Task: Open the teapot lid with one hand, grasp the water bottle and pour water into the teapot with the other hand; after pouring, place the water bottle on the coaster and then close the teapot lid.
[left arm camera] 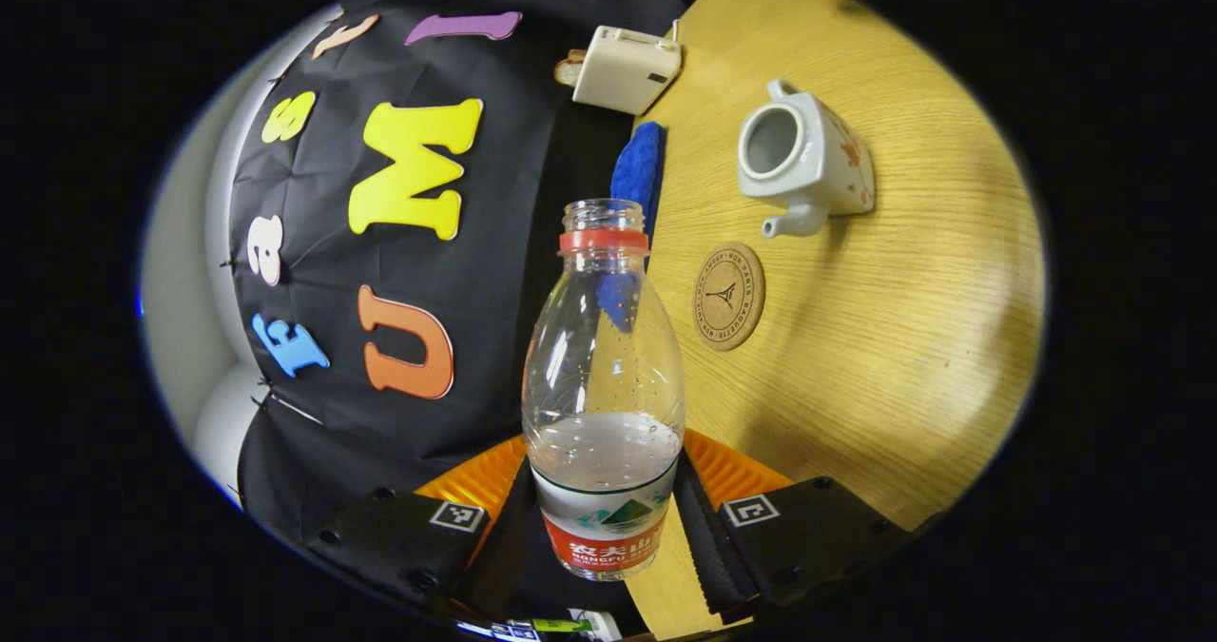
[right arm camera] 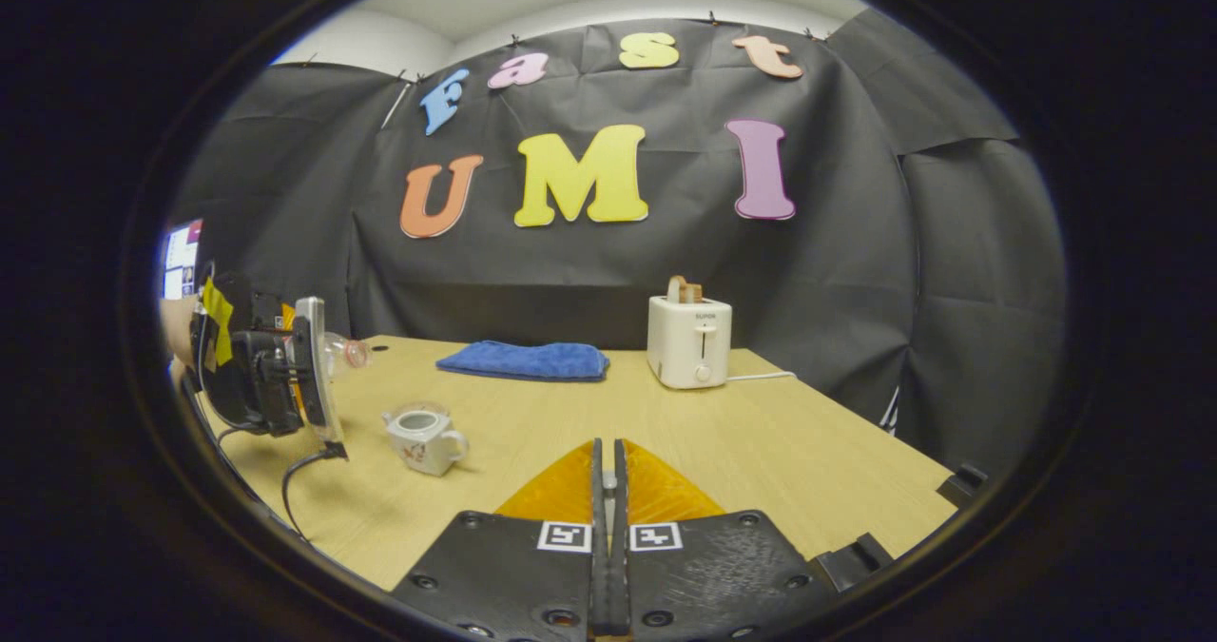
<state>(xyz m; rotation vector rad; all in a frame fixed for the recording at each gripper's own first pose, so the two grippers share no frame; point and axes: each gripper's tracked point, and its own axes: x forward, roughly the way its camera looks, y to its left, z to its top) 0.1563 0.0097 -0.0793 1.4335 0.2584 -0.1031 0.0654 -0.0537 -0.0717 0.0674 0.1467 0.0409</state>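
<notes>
in the left gripper view the left claw [left arm camera: 603, 518] is clamped on the lower part of a clear water bottle [left arm camera: 603, 385], one finger on each side of the label; the bottle has no cap, is partly filled, and is held off the table [left arm camera: 903, 338]. past its neck lies a round cork coaster [left arm camera: 728, 296] on the wood, and just beyond that stands the white teapot [left arm camera: 806, 162] with its top open and its spout pointing toward the coaster. farther back a blue cloth [left arm camera: 637, 168] lies at the table's edge, and a white toaster [left arm camera: 625, 69] sits beyond it. in the right gripper view the right claw [right arm camera: 608, 490] is closed, its fingers pressed together with nothing between them, above the table. the teapot stands to the left, with the left claw and its bottle beyond it; the cloth and toaster sit near the far edge.
</notes>
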